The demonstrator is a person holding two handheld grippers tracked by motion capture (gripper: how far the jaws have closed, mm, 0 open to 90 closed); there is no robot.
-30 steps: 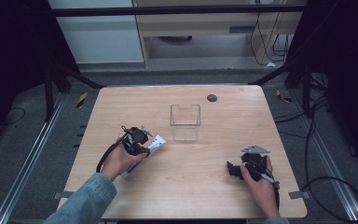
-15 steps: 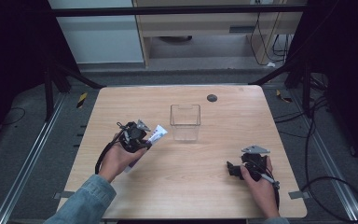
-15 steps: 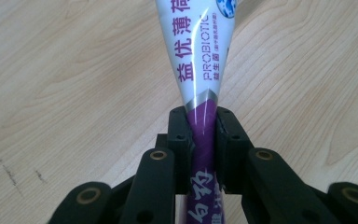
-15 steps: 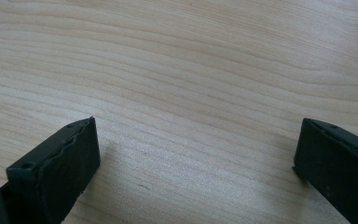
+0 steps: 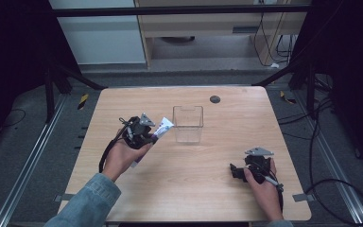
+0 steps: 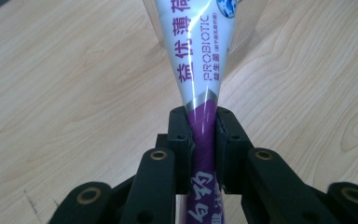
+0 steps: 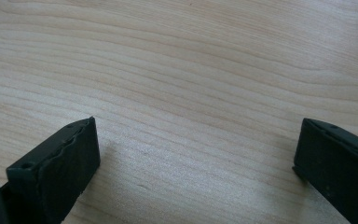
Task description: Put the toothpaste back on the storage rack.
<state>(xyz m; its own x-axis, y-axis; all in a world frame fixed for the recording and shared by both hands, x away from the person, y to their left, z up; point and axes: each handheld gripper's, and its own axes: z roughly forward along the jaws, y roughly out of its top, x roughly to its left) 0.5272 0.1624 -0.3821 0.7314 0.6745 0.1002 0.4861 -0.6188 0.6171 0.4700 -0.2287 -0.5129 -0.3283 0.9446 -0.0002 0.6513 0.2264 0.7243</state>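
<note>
My left gripper (image 5: 150, 137) is shut on a white and purple toothpaste tube (image 5: 162, 127), held above the table just left of a clear plastic box (image 5: 188, 124). In the left gripper view the jaws pinch the tube (image 6: 200, 60) at its purple part, and its white end points toward the box's wall (image 6: 247, 18). My left gripper (image 6: 202, 122) sits tilted over the wood. My right gripper (image 5: 234, 171) rests low near the table's front right, open, with bare wood between its jaws (image 7: 196, 154).
A small dark round disc (image 5: 214, 99) lies on the wooden table (image 5: 227, 198) near the far edge. Metal rails and cables run along the floor on both sides. A cabinet stands beyond the table.
My left gripper has lifted the tube and carried it forward and to the right, closer to the clear box. The right gripper has stayed in place.
</note>
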